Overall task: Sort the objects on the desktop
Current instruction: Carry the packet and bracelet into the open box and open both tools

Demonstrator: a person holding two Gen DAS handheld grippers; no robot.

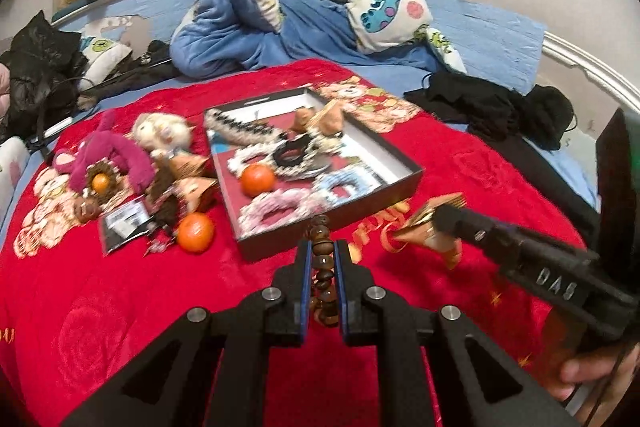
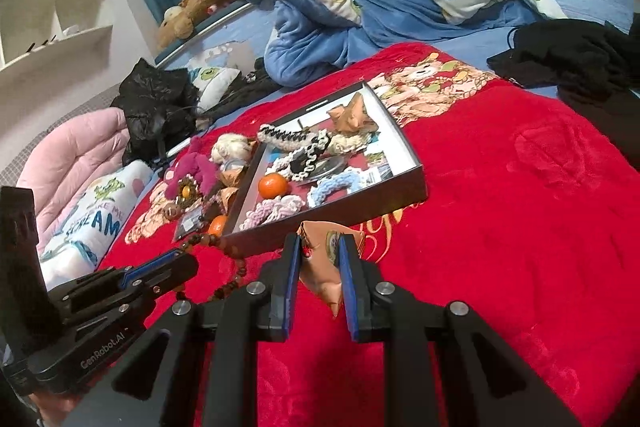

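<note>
A: Where is the box (image 1: 400,183) lying from the two grippers?
B: Just ahead of both. The left gripper (image 1: 323,259) is pinching a bead string (image 1: 322,267) hanging lengthwise between its fingers; the right gripper (image 2: 320,255) is clamping a tan packet (image 2: 320,267).
A: What is the box holding?
B: An orange (image 1: 258,179), crocheted rings (image 1: 280,203), more packets. Another orange (image 1: 195,231) is sitting outside.

Dim, even indoor light, soft shadows beneath the tongs, slight motion blur, strong fisheye bending, black corners.

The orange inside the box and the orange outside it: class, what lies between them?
In the left wrist view, only the box's dark wall separates the inside orange from the outside orange.
</note>
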